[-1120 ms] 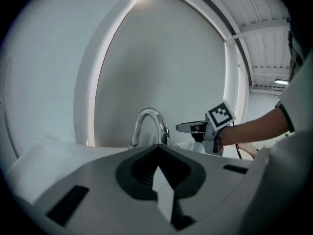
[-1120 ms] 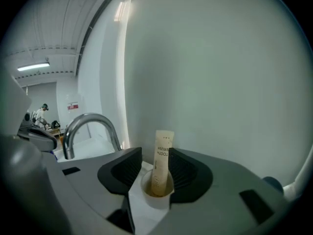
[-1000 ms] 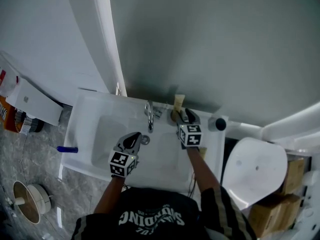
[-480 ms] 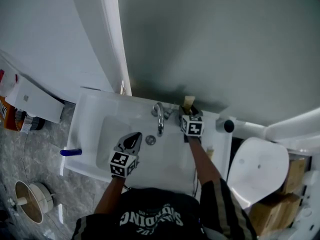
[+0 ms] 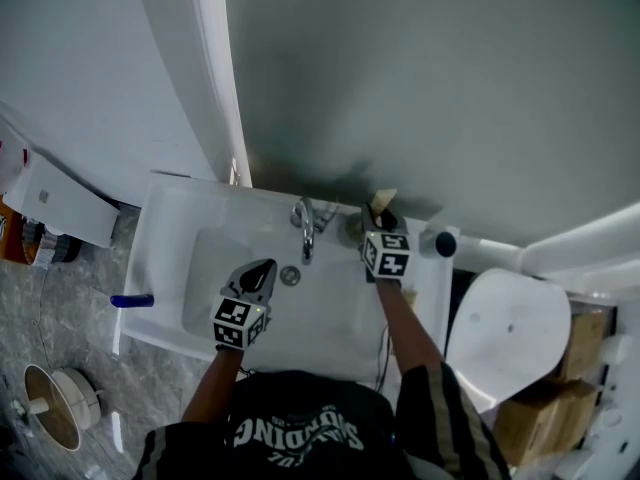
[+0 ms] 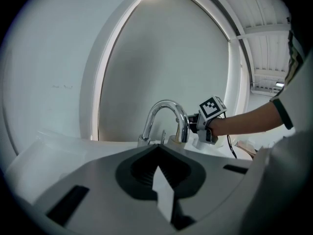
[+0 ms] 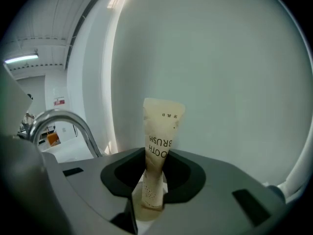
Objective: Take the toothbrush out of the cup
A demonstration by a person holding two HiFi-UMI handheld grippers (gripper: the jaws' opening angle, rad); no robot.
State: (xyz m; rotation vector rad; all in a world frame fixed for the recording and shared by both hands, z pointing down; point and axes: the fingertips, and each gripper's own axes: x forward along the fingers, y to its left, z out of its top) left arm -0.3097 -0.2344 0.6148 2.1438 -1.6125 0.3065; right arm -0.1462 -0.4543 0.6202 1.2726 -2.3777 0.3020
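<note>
Grey wall panels back a white sink (image 5: 160, 268); its chrome faucet (image 5: 303, 226) is the reference. Left of the faucet a blue object (image 5: 132, 300) lies at the sink edge; right of it, a black round item (image 5: 445, 243).

Just right of the faucet, the right gripper (image 5: 378, 218) has just been closing its jaws. They now pinch the wrapped toothbrush (image 7: 159, 131), which stands upright in the cup (image 7: 146, 214).

In front of the faucet, the left gripper (image 5: 268, 265) hangs over the basin, jaws together and empty.

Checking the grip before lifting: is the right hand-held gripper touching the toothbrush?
Touching. The right gripper view shows the right hand-held gripper, its jaws having just closed, pinching the toothbrush on both sides.
</note>
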